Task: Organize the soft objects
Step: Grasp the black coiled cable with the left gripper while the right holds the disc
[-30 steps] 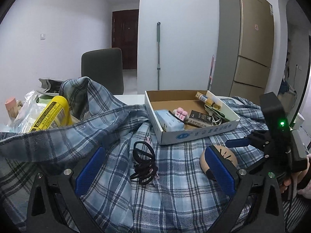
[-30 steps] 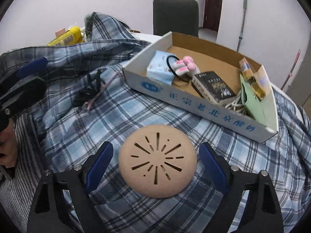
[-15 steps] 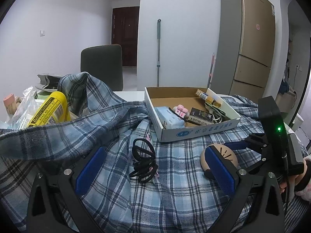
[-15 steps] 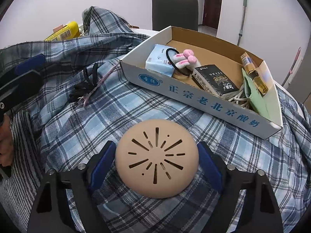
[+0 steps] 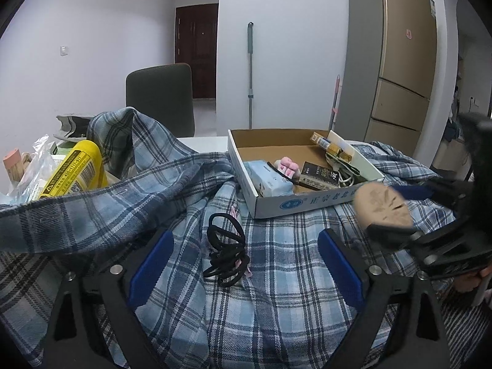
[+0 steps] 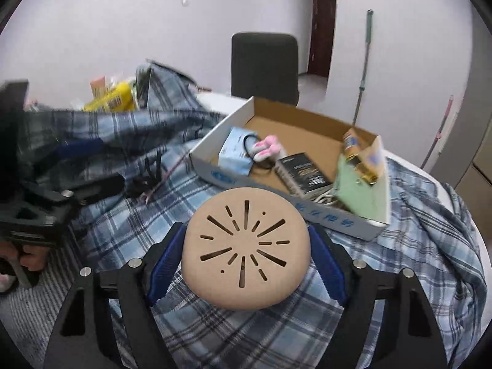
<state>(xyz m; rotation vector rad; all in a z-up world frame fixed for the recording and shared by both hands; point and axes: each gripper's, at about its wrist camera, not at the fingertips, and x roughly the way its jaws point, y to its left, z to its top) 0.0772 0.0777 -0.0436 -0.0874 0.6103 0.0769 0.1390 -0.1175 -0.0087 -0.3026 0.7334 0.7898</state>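
Note:
My right gripper (image 6: 246, 261) is shut on a tan round pad with slits (image 6: 246, 247) and holds it lifted above the plaid shirt (image 6: 384, 276), just in front of the cardboard box (image 6: 276, 189). The pad also shows in the left wrist view (image 5: 382, 204), at the right beside the box (image 5: 307, 203). My left gripper (image 5: 243, 267) is open and empty, low over the shirt (image 5: 276, 307), with a bundle of black hair ties (image 5: 226, 246) lying between its fingers.
The box holds a blue tissue pack (image 6: 235, 150), a pink plush item (image 6: 267, 147), a black booklet (image 6: 303, 172), cables and small bottles. A yellow can (image 5: 73, 169) and bags lie at the far left. A dark chair (image 6: 264, 64) stands behind the table.
My right gripper has closed on the tan pad and lifted it off the shirt toward the box. The left gripper has stayed open over the hair ties.

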